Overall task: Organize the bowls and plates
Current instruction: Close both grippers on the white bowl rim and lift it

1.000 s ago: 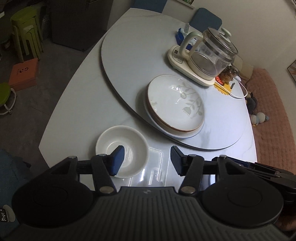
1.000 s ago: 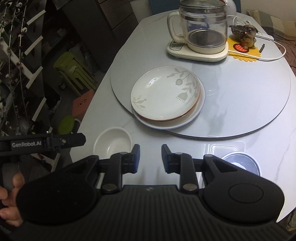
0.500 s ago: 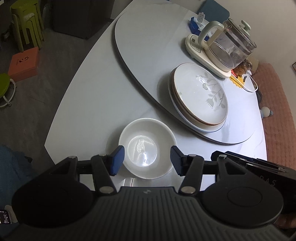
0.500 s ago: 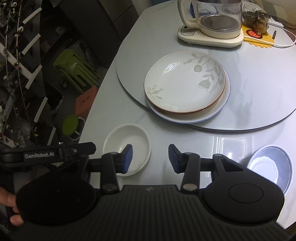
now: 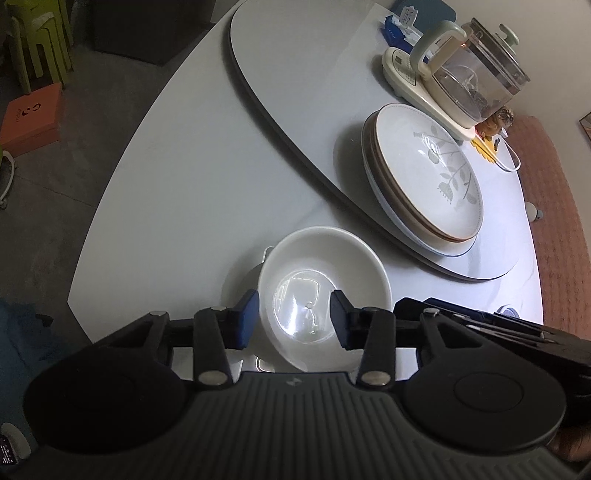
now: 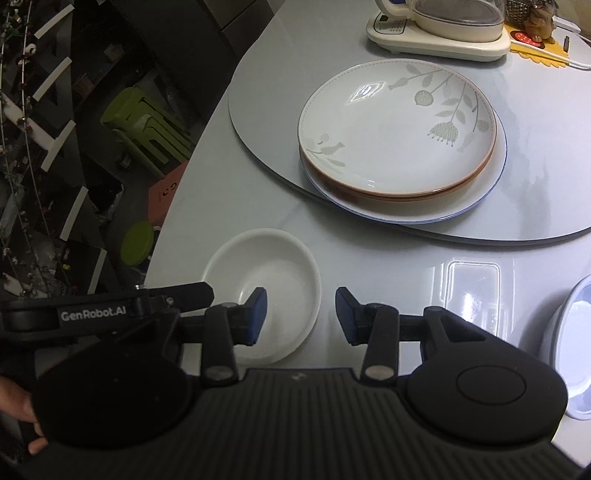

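A small white bowl [image 5: 321, 295] sits on the table near its front left edge; it also shows in the right wrist view [image 6: 266, 288]. My left gripper [image 5: 293, 319] is open, with its fingers on either side of the bowl's near part, not gripping it. My right gripper [image 6: 300, 315] is open, its left finger over the bowl's right side. A stack of plates [image 5: 424, 173], the top one with a leaf pattern, rests on the turntable; it also shows in the right wrist view [image 6: 399, 136]. Another bowl [image 6: 572, 343] lies at the right edge.
A glass kettle on a cream base [image 5: 465, 74] stands behind the plates on the grey turntable [image 5: 295, 74]. A yellow coaster with a small figurine [image 6: 535, 33] lies beside it. The table's edge [image 5: 110, 206] runs left, with green stools [image 6: 144, 122] and an orange box on the floor.
My left gripper has moved in over the white bowl, which now lies between its fingers. My right gripper has opened wider and moved forward and left toward the bowl.
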The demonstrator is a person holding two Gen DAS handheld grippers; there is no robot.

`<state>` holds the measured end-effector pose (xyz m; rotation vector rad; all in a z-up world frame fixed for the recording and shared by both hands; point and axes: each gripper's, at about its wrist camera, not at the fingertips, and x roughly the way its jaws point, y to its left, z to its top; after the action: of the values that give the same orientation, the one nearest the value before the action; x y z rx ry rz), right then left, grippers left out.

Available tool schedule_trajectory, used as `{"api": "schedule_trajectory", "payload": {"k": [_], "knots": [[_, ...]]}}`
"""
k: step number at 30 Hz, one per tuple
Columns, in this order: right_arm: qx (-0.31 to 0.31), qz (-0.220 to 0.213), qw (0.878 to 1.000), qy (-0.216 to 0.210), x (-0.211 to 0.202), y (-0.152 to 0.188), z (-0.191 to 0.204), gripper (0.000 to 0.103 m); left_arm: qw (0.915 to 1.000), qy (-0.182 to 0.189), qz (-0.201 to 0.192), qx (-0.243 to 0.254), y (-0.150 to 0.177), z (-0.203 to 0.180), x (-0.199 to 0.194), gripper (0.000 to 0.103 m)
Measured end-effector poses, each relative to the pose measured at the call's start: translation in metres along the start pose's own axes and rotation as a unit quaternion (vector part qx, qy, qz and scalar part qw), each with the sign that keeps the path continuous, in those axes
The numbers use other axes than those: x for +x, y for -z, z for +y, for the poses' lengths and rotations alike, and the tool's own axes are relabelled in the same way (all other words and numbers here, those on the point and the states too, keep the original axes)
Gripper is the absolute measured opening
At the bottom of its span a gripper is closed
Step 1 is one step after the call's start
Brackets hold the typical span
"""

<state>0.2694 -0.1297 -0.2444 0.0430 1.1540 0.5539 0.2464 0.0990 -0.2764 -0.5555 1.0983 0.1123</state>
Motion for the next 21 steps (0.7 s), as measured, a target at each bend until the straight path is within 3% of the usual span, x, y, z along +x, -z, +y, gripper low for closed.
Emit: {"api": "schedule_trajectory", "payload": {"k": [5, 9, 21], "knots": [[-0.002, 0.004, 1.0, 0.009, 0.018, 0.005, 0.002, 0.032, 0.9999, 0.004, 0.009, -0.003, 0.001, 0.006, 0.018, 0.036], [-0.009, -0.002, 1.0, 0.015, 0.023, 0.007, 0.005, 0.026, 1.0, 0.002, 0.008, 0.003, 0.003, 0.007, 0.024, 0.035], [0.001, -0.005, 1.0, 0.002, 0.002, 0.002, 0.009, 0.024, 1.0, 0.003, 0.006, 0.006, -0.003, -0.002, -0.004, 0.035]]}}
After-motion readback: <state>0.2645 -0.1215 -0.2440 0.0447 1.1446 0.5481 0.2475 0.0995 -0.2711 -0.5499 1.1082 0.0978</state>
